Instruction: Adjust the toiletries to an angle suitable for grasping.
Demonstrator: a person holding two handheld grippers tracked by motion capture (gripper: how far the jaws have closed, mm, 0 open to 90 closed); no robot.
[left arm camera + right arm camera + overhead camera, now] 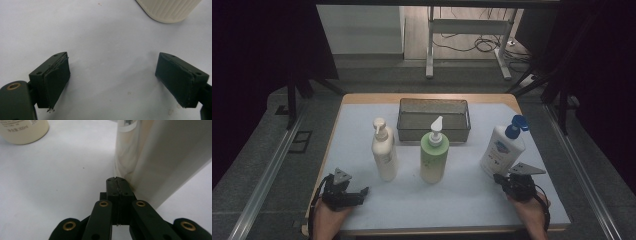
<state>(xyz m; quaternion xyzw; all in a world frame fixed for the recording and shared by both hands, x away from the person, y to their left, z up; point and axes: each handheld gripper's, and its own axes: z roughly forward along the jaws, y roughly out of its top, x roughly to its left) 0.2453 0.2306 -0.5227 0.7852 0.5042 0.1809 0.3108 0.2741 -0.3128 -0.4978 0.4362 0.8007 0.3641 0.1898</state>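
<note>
Right gripper (117,180) pressed closed, empty, tips at white blue-capped bottle (501,151) base; label unreadable. Left gripper (112,75) wide apart, empty. Cream bottle (22,130) cropped, "300ml" legible.

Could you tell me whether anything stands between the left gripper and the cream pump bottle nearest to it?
Nothing visible does. The left gripper is open, and bare white table mat lies between it and the cream pump bottle, which stands ahead and to its right.
</note>
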